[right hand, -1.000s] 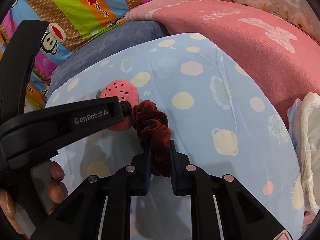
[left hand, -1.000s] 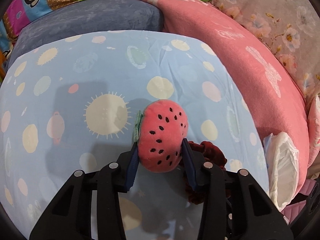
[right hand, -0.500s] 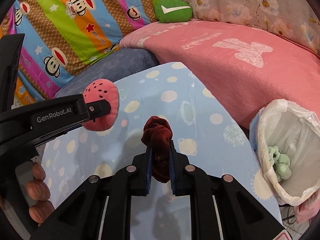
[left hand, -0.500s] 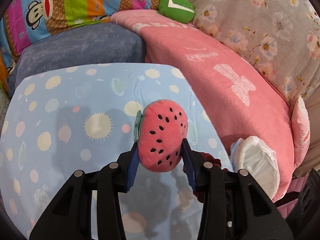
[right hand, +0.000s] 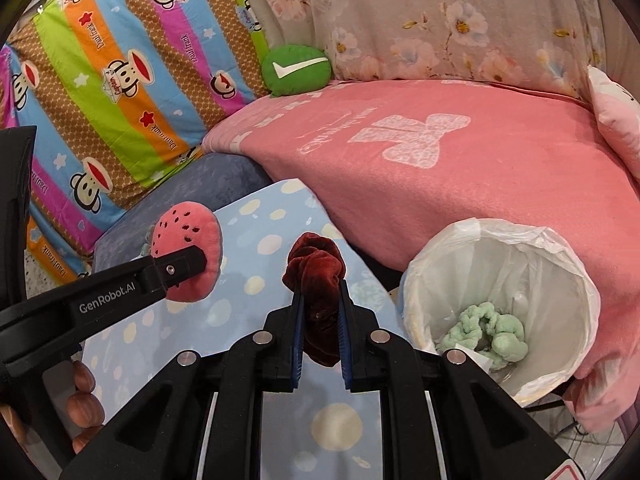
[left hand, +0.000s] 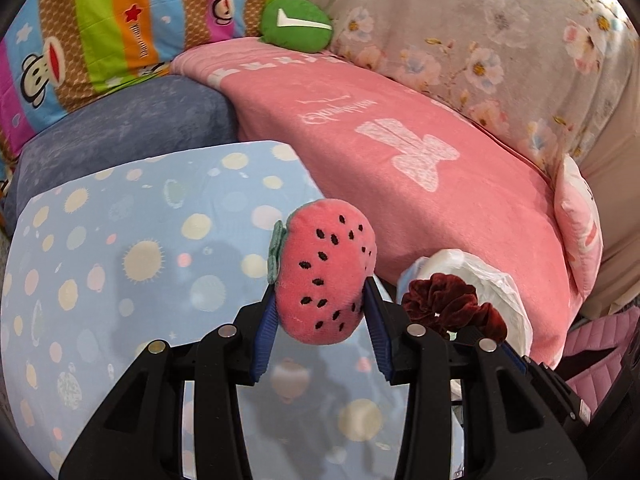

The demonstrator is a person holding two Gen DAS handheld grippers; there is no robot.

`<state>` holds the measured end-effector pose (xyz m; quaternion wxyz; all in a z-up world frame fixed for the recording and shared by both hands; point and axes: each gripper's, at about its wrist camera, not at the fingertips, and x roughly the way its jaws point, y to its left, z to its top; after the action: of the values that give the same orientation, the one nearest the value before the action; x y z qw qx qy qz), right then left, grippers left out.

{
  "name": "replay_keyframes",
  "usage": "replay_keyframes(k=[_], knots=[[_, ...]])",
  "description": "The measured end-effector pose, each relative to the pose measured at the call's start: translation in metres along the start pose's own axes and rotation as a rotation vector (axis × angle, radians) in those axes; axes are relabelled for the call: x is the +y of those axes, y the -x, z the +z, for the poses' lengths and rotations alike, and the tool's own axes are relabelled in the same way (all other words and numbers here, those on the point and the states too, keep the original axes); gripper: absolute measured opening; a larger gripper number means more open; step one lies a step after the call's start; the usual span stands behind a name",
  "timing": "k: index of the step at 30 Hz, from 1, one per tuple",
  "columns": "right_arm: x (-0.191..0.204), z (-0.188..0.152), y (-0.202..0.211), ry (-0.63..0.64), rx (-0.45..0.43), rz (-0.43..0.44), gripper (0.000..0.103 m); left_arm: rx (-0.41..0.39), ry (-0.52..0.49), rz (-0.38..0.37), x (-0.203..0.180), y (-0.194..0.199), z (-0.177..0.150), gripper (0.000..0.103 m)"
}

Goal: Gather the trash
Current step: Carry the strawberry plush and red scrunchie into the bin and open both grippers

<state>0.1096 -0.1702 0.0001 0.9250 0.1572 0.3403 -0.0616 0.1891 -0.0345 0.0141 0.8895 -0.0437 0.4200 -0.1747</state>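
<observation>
A pink watermelon plush [left hand: 326,270] with black seeds is pinched between the blue pads of my left gripper [left hand: 320,300], held in the air above the blue spotted sheet [left hand: 120,248]. My right gripper [right hand: 319,292] is shut on a dark red velvet scrunchie [right hand: 316,276], also lifted off the sheet. The scrunchie [left hand: 448,304] shows to the right in the left wrist view. The plush [right hand: 188,248] and left gripper [right hand: 176,268] appear at the left of the right wrist view. A bin lined with a white bag [right hand: 560,276] stands lower right, with a pale green scrunchie [right hand: 488,332] inside.
A pink blanket [right hand: 440,160] covers the surface behind the bin. A grey-blue cushion [left hand: 120,128], a striped monkey-print cloth [right hand: 120,60], a green check-mark plush [right hand: 298,68] and a floral cloth [right hand: 440,20] lie at the back. A person's fingers [right hand: 84,400] grip the left handle.
Both grippers have risen off the blue sheet and swung right with their loads. The lined bin has come fully into the right wrist view, its green scrunchie showing.
</observation>
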Motion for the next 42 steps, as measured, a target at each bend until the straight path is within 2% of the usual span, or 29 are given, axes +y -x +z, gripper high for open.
replay_keyframes(k=[14, 34, 38, 41, 42], knots=[[-0.085, 0.002, 0.033, -0.130, -0.063, -0.085, 0.014, 0.028, -0.167, -0.069, -0.096, -0.011, -0.017, 0.039], [-0.162, -0.002, 0.042, -0.252, -0.078, -0.174, 0.014, 0.100, -0.314, -0.156, -0.176, -0.044, -0.035, 0.041], [-0.173, -0.003, 0.041, -0.269, -0.075, -0.190, 0.014, 0.093, -0.321, -0.155, -0.186, -0.051, -0.035, 0.046], [-0.179, -0.003, 0.038, -0.277, -0.070, -0.199, 0.014, 0.079, -0.313, -0.137, -0.188, -0.054, -0.033, 0.063], [-0.180, -0.003, 0.037, -0.277, -0.068, -0.199, 0.014, 0.074, -0.306, -0.134, -0.187, -0.054, -0.032, 0.063]])
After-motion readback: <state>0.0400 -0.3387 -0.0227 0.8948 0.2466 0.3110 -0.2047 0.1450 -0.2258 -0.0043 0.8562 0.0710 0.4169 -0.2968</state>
